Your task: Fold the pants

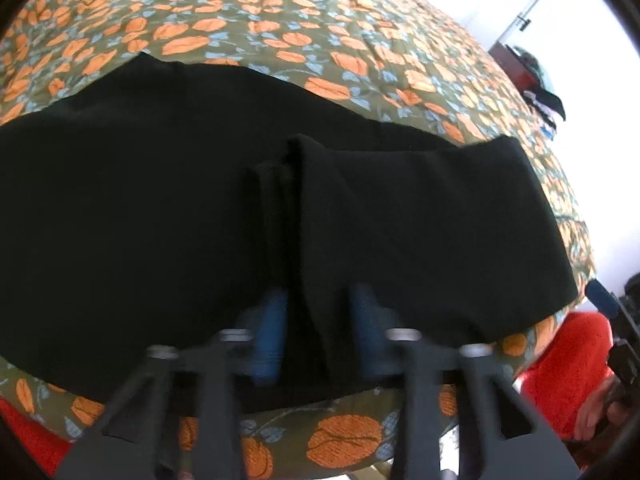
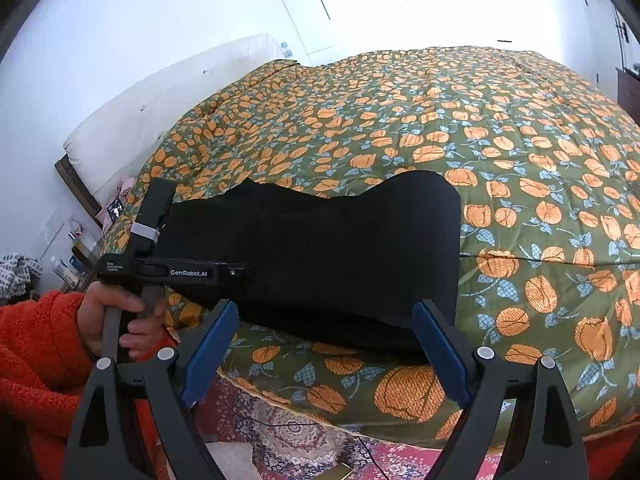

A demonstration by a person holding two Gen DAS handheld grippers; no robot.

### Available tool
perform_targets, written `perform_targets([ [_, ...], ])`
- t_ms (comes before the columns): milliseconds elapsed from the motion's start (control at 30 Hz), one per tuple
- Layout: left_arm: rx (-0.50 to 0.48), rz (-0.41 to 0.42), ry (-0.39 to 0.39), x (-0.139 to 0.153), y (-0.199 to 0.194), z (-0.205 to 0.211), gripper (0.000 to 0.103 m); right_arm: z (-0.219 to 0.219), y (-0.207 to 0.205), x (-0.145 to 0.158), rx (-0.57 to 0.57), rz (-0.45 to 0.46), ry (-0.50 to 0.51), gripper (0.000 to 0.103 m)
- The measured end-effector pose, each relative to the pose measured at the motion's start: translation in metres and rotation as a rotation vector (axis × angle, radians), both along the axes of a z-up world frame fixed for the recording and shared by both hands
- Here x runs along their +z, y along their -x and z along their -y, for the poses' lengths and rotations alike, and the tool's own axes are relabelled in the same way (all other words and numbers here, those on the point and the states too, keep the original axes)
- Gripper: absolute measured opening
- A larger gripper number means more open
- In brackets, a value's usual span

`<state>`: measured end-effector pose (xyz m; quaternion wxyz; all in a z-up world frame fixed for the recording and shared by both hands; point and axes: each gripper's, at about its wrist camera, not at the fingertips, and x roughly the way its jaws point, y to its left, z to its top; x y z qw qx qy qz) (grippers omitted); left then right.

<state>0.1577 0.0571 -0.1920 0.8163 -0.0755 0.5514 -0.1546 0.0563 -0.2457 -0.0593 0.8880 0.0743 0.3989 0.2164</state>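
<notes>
Left wrist view. Your left claw [image 1: 318, 320] points steeply down at the black fabric pants [image 1: 160, 208], which lie spread across the bed with the olive-green quilt printed in orange flowers [image 1: 280, 20]. A raised fold of the black cloth runs toward the camera and passes between the two blue pads [image 1: 272, 332]. The pads stand close together with the fold pinched between them; the claw is nearly closed on the pants. Edges here are motion-blurred. To the right, the folded-over end of the pants reaches near the bed's edge. At lower right an orange fleece sleeve [image 1: 568, 368] shows, with part of your other hand beside it.

Right wrist view. Your right claw [image 2: 324, 344] has its jaws spread wide; nothing is between the blue pads [image 2: 438, 344]. It hangs over the near edge of the bed, just short of the pants [image 2: 320, 248], not touching them. The pants lie as a dark slab near the bed's front edge, long side running left to right. At left, your left hand [image 2: 112, 320] in the orange fleece sleeve [image 2: 36, 352] grips the handle of the black left claw body [image 2: 172, 270], whose front end rests on the cloth. A patterned rug [image 2: 304, 448] covers the floor below the bed. A white headboard cushion [image 2: 168, 100] sits at far left.
</notes>
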Motion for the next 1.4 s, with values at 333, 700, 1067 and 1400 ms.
perform_targets([
  [333,0.111,0.146,0.1,0.065,0.002,-0.07,0.007,0.028,-0.004,-0.003,-0.109,-0.016,-0.009,0.089],
  [700,0.101,0.09,0.021,0.016,-0.003,-0.055,0.009,0.005,-0.027,-0.013,-0.053,-0.057,0.078,0.09],
  [1067,0.111,0.13,-0.049,0.017,0.014,-0.06,0.068,-0.006,-0.057,-0.06,0.01,-0.245,-0.084,0.088],
  [1400,0.324,0.213,-0.217,0.029,0.025,-0.08,0.075,-0.012,-0.013,-0.043,0.038,-0.1,0.118,0.093],
])
